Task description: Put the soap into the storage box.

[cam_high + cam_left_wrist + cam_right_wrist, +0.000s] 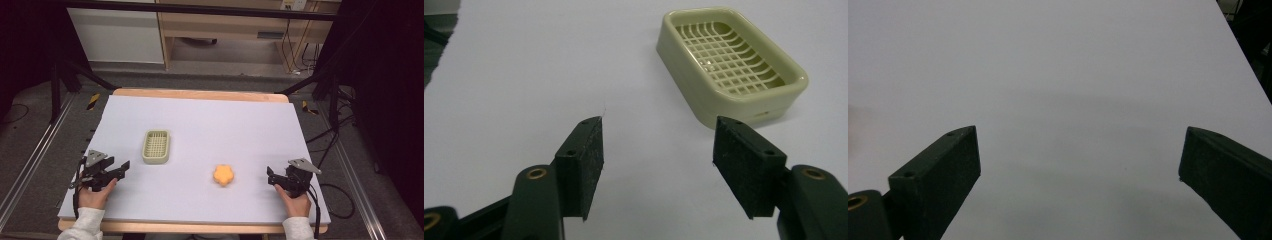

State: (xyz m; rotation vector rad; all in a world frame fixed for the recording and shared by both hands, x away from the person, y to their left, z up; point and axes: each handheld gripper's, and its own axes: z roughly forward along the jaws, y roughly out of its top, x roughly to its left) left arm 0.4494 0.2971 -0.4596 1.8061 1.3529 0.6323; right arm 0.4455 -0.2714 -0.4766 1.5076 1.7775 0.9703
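I see the orange flower-shaped sponge [223,175] lying flat on the white mat [210,125], near-centre, with nothing touching it. The pale green soap dish [156,147] sits to its left and farther off, long axis running near to far. My left gripper [121,168] rests near-left, jaws apart and empty; my right gripper [270,176] rests near-right, jaws wide.

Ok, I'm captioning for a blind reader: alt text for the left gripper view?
An open tool, its two black jaws wide apart and empty, hovers over a white table. Ahead to the right sits an empty pale green soap dish with a grid bottom.
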